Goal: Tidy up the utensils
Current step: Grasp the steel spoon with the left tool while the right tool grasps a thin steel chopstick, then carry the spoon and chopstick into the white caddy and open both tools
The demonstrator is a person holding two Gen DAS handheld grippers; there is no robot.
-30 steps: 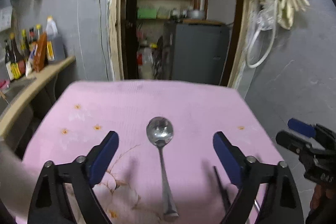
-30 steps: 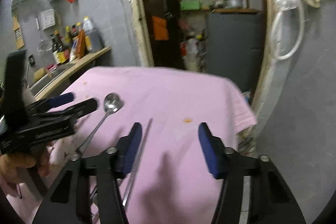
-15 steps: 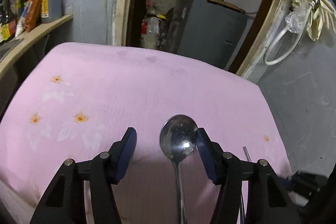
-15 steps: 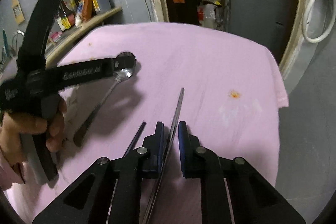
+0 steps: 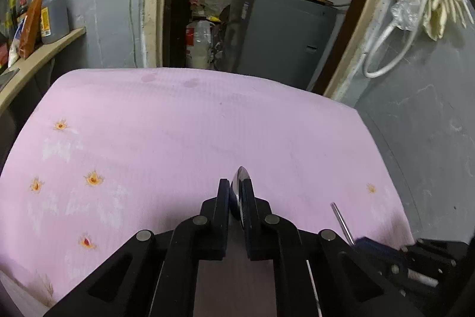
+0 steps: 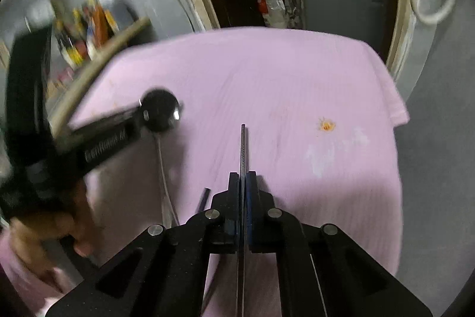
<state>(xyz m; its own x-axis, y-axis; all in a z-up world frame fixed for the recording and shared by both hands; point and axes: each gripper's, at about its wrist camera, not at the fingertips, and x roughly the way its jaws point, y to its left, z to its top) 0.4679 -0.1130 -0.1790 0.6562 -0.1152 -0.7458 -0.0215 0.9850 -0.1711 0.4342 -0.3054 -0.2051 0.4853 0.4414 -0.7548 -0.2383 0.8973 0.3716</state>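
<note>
Left tongs [image 5: 236,199] clamp spoon [image 5: 239,178] at its bowl, edge-on, w/ handle hanging down. Right tongs [image 6: 243,183] pinch one chopstick [image 6: 243,144] mid-shaft, tip fwd; second chopstick [image 6: 203,199], probably, lies on pink-clothed bench [image 6: 282,85]. Both utensils lifted for sorting.

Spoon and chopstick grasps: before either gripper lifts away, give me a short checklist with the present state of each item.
1. Left gripper shut on the spoon: ok, bowl pinched between the fingers.
2. Right gripper shut on the chopstick: ok.
3. Chopstick aligned along the fingers: ok, it points straight forward.
4. Second chopstick accounted for: not ok, it lies loose on the pink tablecloth.
5. Spoon handle off the cloth: cannot tell.
6. Place to put the utensils in view: not ok, none visible.
</note>
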